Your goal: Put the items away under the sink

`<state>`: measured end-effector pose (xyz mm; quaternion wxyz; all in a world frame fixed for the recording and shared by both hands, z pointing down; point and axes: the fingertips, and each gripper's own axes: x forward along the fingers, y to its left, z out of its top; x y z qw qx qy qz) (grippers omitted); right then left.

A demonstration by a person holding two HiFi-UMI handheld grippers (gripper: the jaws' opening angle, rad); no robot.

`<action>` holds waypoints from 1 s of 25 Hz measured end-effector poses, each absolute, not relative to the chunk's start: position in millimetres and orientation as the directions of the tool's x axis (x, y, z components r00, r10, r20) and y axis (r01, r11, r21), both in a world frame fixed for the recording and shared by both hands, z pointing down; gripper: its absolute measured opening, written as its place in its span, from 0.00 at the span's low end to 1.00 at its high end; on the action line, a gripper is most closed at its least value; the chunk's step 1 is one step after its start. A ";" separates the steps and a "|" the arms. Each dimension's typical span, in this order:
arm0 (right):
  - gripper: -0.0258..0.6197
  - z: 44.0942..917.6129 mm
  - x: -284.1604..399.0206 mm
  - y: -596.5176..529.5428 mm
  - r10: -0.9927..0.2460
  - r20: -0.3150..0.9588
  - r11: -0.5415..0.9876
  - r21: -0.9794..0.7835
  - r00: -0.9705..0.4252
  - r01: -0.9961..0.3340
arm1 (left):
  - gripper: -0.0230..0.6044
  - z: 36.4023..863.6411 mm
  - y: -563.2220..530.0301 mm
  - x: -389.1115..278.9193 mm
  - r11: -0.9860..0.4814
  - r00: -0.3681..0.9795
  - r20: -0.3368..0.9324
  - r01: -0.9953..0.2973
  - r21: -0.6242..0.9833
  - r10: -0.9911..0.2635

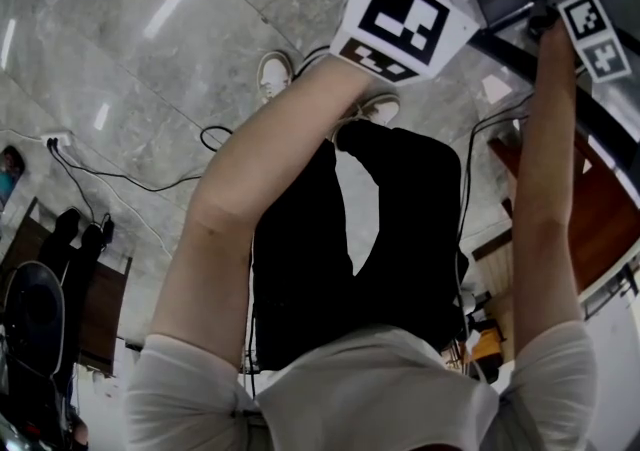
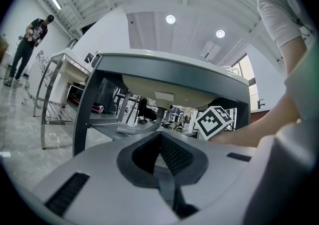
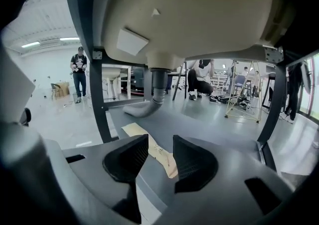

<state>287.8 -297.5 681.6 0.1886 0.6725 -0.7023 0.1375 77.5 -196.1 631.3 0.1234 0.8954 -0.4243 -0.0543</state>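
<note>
In the right gripper view, my right gripper (image 3: pixel 160 151) is open under the sink basin (image 3: pixel 189 14), and nothing is between its fingers. Through the gap I see a flat tan packet (image 3: pixel 149 145) lying on the grey shelf (image 3: pixel 209 119) below the drain pipe (image 3: pixel 158 87). In the left gripper view, my left gripper (image 2: pixel 160 136) is shut, its dark pads meeting with nothing in them. It points at the sink frame (image 2: pixel 169 72) from lower and further out. The right gripper's marker cube (image 2: pixel 214 120) shows beside it.
The head view looks down on my arms, dark trousers and white shoes (image 1: pixel 275 71) on the marble floor, with cables (image 1: pixel 100 174) at the left. The frame's dark legs (image 3: pixel 89 69) flank the shelf. A standing person (image 3: pixel 79 72) and a crouching person (image 3: pixel 199 77) are far behind.
</note>
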 end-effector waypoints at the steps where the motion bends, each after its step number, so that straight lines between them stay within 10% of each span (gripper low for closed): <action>1: 0.30 680.0 286.8 -295.7 -0.892 0.451 0.058 0.061 -0.024 -0.996 | 0.04 630.3 -195.4 77.2 -0.608 0.633 0.009 -0.748 0.266 -0.774; 25: 0.12 609.0 200.2 -211.7 -0.858 0.488 0.173 -0.012 -0.157 -0.985 | 0.04 545.6 -174.4 37.4 -0.541 0.578 0.077 -0.797 0.269 -0.812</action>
